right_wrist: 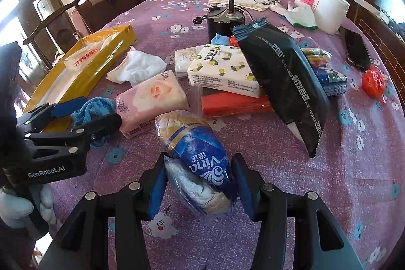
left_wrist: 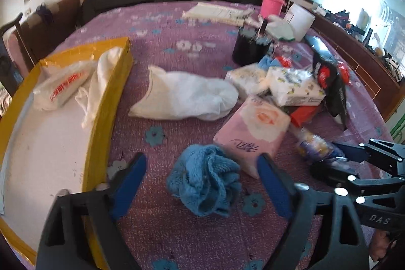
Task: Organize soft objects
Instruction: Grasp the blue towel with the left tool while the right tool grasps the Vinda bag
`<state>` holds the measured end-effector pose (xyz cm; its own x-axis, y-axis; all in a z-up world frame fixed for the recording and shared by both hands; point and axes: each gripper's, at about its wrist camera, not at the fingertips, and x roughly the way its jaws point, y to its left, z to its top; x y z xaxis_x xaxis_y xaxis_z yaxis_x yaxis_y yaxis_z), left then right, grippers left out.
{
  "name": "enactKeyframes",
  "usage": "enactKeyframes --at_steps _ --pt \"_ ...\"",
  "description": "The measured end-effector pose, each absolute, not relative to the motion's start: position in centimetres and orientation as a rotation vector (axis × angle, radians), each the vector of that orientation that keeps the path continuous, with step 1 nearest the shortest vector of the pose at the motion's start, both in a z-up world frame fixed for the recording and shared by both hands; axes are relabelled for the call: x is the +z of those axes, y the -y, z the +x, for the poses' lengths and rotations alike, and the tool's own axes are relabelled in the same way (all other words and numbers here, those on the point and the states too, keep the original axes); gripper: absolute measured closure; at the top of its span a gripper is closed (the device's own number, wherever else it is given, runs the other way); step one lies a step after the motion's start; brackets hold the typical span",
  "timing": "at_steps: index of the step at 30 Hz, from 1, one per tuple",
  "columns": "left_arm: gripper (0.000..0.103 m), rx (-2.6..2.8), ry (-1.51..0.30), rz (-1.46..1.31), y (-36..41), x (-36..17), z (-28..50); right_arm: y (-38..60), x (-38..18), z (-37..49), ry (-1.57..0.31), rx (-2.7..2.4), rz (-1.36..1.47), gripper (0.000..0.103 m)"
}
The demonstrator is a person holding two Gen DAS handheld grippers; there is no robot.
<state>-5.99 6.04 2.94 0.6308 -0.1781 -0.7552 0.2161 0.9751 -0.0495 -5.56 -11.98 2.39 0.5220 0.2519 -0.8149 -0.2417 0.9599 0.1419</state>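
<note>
A crumpled blue knitted cloth (left_wrist: 205,184) lies on the purple flowered bedspread. My left gripper (left_wrist: 202,158) straddles it, open, with a gap on each side between the pads and the cloth; the right wrist view shows the same gripper (right_wrist: 101,109) around the cloth (right_wrist: 93,105). My right gripper (right_wrist: 199,157) is shut on a blue and gold pack of tissues (right_wrist: 200,156), both pads pressing its sides, and it also appears in the left wrist view (left_wrist: 326,156). A yellow tray (left_wrist: 108,103) to the left holds a plastic bag (left_wrist: 60,87) and a white cloth.
A white sock-like cloth (left_wrist: 187,95), a pink tissue pack (left_wrist: 253,130), lemon-print tissue packs (right_wrist: 222,70), a red pack (right_wrist: 235,103) and a black pouch (right_wrist: 286,82) crowd the middle. Behind them are a black motor (right_wrist: 225,22), a glove, a pink bottle, a white tub and a phone (right_wrist: 357,49).
</note>
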Motion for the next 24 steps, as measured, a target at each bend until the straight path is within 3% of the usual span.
enactKeyframes --at_steps 1,5,13,24 --pt "0.067 -0.228 -0.861 0.073 -5.8 2.9 -6.0 11.8 2.3 -5.6 -0.977 0.294 0.006 0.049" --pt "0.071 -0.238 -0.841 0.123 -5.3 3.1 -6.8 11.2 2.4 -5.9 -0.968 0.285 -0.019 0.049" --pt "0.071 -0.323 -0.788 -0.101 -10.0 6.9 -8.5 11.2 4.8 -6.9 -0.908 0.286 -0.021 0.05" --pt "0.071 -0.123 -0.742 -0.278 -23.4 10.3 -7.4 4.8 7.6 -4.2 -0.9 0.438 0.003 0.049"
